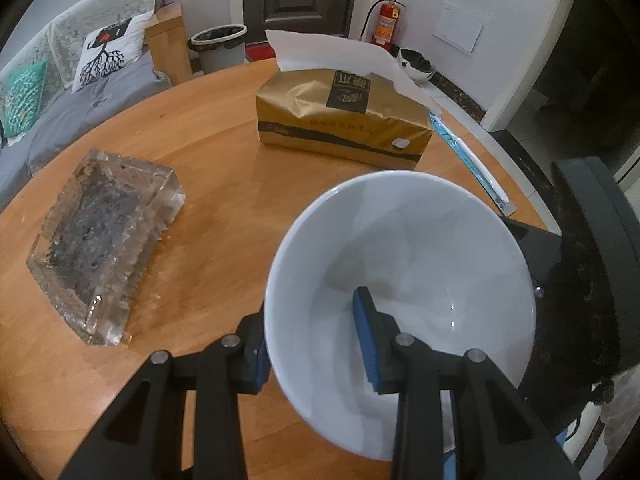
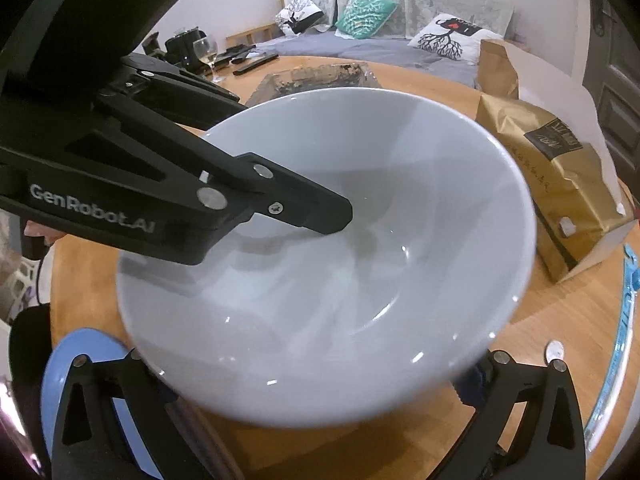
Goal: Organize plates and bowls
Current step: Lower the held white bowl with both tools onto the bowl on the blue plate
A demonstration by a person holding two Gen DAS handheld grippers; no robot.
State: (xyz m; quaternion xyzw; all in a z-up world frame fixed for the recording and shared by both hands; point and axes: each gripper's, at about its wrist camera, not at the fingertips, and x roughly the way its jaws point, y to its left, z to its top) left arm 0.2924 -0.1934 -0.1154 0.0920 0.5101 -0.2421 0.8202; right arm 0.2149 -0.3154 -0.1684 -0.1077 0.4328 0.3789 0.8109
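A white bowl is held tilted above the round wooden table. My left gripper is shut on the bowl's rim, one blue-padded finger inside the bowl, one outside. In the right wrist view the same bowl fills the middle, with the left gripper's finger reaching into it from the left. My right gripper is open, its fingers spread wide below the bowl; its fingertips are hidden behind the bowl. A blue plate lies at the lower left, under the right gripper's left finger.
A gold tissue pack stands behind the bowl. A glass ashtray lies at the left. A packaged toothbrush lies along the table's right edge. A wine glass and remotes sit on a far table. A sofa stands beyond.
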